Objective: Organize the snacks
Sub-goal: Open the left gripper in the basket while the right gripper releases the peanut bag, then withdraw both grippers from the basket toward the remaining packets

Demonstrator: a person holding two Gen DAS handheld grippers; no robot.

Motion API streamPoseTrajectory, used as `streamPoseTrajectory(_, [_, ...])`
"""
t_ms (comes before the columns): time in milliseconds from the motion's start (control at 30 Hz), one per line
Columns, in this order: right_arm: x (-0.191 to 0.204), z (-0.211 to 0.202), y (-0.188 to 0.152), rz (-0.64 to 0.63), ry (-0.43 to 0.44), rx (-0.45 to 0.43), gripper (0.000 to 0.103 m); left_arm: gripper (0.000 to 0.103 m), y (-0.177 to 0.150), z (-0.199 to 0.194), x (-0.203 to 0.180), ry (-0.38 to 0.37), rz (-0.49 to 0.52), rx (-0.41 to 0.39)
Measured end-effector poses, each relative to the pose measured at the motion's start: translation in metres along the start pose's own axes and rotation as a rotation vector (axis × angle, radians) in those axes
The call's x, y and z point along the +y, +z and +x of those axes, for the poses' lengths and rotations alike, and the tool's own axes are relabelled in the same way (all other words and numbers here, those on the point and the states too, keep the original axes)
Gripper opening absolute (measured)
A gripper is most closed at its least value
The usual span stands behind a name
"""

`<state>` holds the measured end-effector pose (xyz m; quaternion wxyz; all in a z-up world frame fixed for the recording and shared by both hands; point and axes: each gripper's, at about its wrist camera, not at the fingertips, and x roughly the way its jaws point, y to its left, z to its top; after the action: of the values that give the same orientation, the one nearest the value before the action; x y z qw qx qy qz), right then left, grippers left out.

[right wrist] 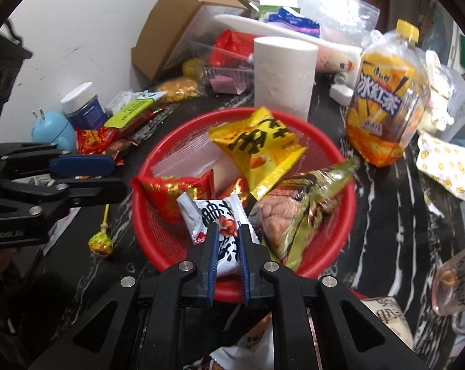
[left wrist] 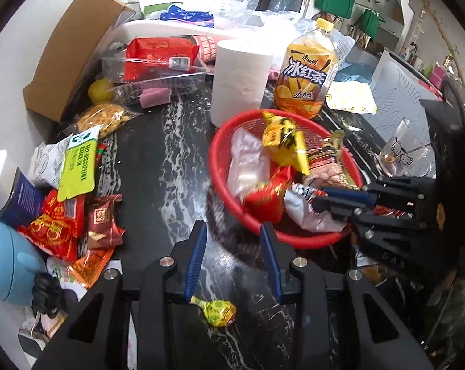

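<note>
1. Loose snack packets piled at far left on the black marble table.
2. Left gripper: released, holding nothing, above a lollipop.
3. Red basket centre, holding several packets.
4. Right gripper: clenched on a white snack packet over the basket's near rim.

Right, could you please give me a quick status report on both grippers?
Left gripper open, empty, over the counter. Right gripper shut on white snack packet over red basket. Lollipop loose on the counter.
</note>
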<state>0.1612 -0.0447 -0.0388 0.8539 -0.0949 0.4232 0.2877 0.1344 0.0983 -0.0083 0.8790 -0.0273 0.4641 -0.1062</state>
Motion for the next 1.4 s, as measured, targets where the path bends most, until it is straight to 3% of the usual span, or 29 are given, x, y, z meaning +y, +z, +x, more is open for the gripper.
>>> streamPoseTrajectory(300, [0.007, -0.026, -0.001, -0.014, -0.024, -0.053, 0.013, 0.035, -0.005, -0.016, -0.004, 0.000, -0.007, -0.022])
streamPoseTrajectory(633, [0.024, -0.088, -0.009, -0.010, -0.051, -0.155, 0.014, 0.035, -0.010, -0.062, -0.029, -0.015, 0.018, -0.112])
streamPoseTrajectory(867, [0.037, -0.142, -0.023, -0.009, -0.088, -0.246, 0.023, 0.035, -0.016, -0.099, -0.054, -0.014, 0.063, -0.191])
streamPoseTrajectory(1033, [0.045, -0.175, -0.039, 0.012, -0.102, -0.297, 0.037, 0.035, -0.027, -0.120, -0.073, -0.009, 0.102, -0.239])
streamPoseTrajectory(1100, [0.047, -0.187, -0.046, 0.022, -0.115, -0.315, 0.048, 0.035, -0.033, -0.127, -0.080, -0.003, 0.115, -0.252])
streamPoseTrajectory(1200, [0.050, -0.202, -0.059, 0.031, -0.132, -0.339, 0.049, 0.035, -0.042, -0.133, -0.087, -0.002, 0.122, -0.259])
streamPoseTrajectory(1333, [0.052, -0.208, -0.075, 0.043, -0.145, -0.335, 0.051, 0.063, -0.057, -0.134, -0.095, 0.002, 0.115, -0.264])
streamPoseTrajectory(1400, [0.053, -0.209, -0.084, 0.055, -0.147, -0.328, 0.051, 0.070, -0.065, -0.135, -0.098, 0.012, 0.113, -0.273])
